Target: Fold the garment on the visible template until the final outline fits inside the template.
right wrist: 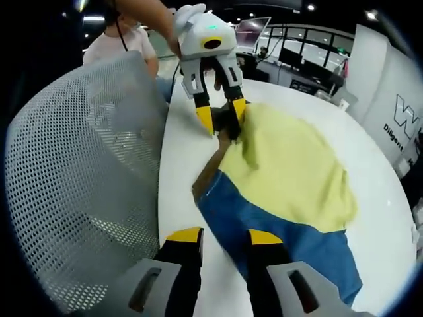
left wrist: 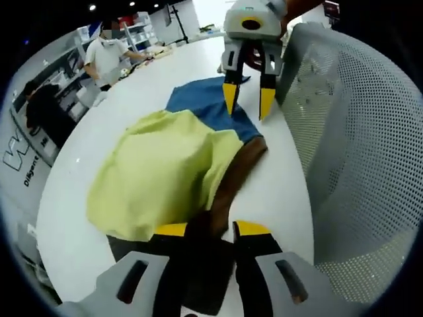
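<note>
Nearest in the left gripper view, the left gripper (left wrist: 210,230) rises from six o'clock, its yellow-tipped jaws closed on a dark fold of the garment (left wrist: 165,172). The garment lies on the white table (left wrist: 277,191): a yellow part at the centre, a blue part toward twelve o'clock, a brown strip along its four o'clock edge. At twelve o'clock the right gripper (left wrist: 248,99) hangs with jaws apart, its tips over the blue part's edge. A grey mesh chair back (left wrist: 360,152) covers three o'clock. At ten o'clock one person (left wrist: 106,56) in a white top stands by shelves, something the other view lacks.

In the right gripper view, the right gripper (right wrist: 223,236) stands at six o'clock with jaws spread, one over the bare table (right wrist: 175,198) and one over the blue cloth. The garment (right wrist: 291,178) runs from centre toward four o'clock. At twelve o'clock the left gripper (right wrist: 221,119) pinches the dark fold, a hand (right wrist: 142,13) above it. The chair back (right wrist: 79,178) sits at nine o'clock.

One garment, one table, one chair, two grippers.
</note>
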Tool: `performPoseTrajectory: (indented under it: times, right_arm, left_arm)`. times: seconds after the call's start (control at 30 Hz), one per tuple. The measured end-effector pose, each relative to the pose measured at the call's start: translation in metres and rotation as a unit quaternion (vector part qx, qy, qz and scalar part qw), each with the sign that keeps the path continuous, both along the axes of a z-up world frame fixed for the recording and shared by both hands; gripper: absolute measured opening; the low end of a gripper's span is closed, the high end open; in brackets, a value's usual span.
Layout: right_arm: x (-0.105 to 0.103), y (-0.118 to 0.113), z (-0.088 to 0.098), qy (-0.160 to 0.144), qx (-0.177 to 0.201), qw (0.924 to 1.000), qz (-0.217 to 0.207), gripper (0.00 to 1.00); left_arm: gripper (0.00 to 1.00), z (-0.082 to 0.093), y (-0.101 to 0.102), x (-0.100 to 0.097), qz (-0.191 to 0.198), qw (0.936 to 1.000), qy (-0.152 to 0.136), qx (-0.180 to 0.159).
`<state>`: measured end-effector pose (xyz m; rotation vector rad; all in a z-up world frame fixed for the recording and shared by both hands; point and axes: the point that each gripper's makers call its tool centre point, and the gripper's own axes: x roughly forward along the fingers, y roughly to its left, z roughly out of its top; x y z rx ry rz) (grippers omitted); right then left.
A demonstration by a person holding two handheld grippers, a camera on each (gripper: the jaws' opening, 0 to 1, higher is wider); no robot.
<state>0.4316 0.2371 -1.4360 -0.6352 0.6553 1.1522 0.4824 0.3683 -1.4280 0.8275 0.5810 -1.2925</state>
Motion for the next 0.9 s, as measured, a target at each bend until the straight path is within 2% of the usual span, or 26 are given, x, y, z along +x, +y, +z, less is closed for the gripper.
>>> performPoseTrajectory:
  times: [0.07,0.13,0.2,0.23,0.3,0.37,0.4,0.5,0.57,0.6,0.67,0.7,0.8,0.9]
  right_arm:
    - [0.001,0.003,0.000,-0.001,0.004,1.0000,0.001,0.20]
    - [0.001,0.009,0.000,0.000,0.007,1.0000,0.004,0.19]
    - [0.001,0.015,-0.004,-0.001,0.006,0.9999,0.008,0.19]
    - [0.002,0.017,-0.005,0.001,0.004,0.9999,0.009,0.18]
    - [0.002,0.020,-0.008,0.002,0.002,0.9999,0.013,0.16]
    - [0.003,0.022,-0.008,0.003,0.002,0.9999,0.013,0.10]
    - [0.003,0.022,-0.009,0.006,-0.001,0.9999,0.012,0.08]
    - [0.005,0.019,-0.009,0.009,-0.002,0.9999,0.012,0.00]
    - [0.006,0.012,-0.009,0.027,-0.006,0.9996,-0.009,0.00]
    - [0.008,0.011,-0.003,0.035,0.007,0.9990,-0.025,0.00]
    - [0.012,0.008,0.008,0.032,0.032,0.9981,-0.041,0.00]
    - [0.016,0.003,0.015,0.029,0.040,0.9973,-0.054,0.00]
    - [0.024,-0.009,0.026,0.012,0.053,0.9961,-0.069,0.00]
    - [0.036,-0.015,0.031,0.003,0.068,0.9932,-0.095,0.00]
  left_arm:
    - [0.23,0.001,0.003,-0.001,-0.002,1.0000,-0.001,0.001]
    - [0.22,-0.002,0.006,-0.004,-0.024,0.9995,-0.008,0.018]
    - [0.22,-0.011,0.011,-0.010,-0.044,0.9980,-0.003,0.045]
    - [0.20,-0.010,0.011,-0.012,-0.062,0.9970,-0.006,0.046]
    - [0.18,-0.008,0.008,-0.009,-0.046,0.9984,-0.006,0.033]
    - [0.13,-0.010,0.011,-0.005,-0.024,0.9989,0.006,0.040]
    - [0.10,-0.010,0.012,-0.001,-0.021,0.9989,0.001,0.042]
    - [0.04,-0.008,0.012,0.002,-0.001,0.9992,0.016,0.036]
    - [0.03,-0.006,0.010,-0.002,0.013,0.9990,0.035,0.024]
    - [0.02,-0.005,0.010,-0.006,0.022,0.9983,0.051,0.020]
    - [0.00,0.004,0.007,-0.012,0.033,0.9972,0.067,-0.002]
    - [0.00,0.010,0.005,-0.016,0.041,0.9954,0.084,-0.020]
    - [0.00,0.032,-0.001,-0.019,0.030,0.9946,0.069,-0.072]
    - [0.00,0.045,-0.001,-0.005,0.048,0.9931,0.029,-0.103]
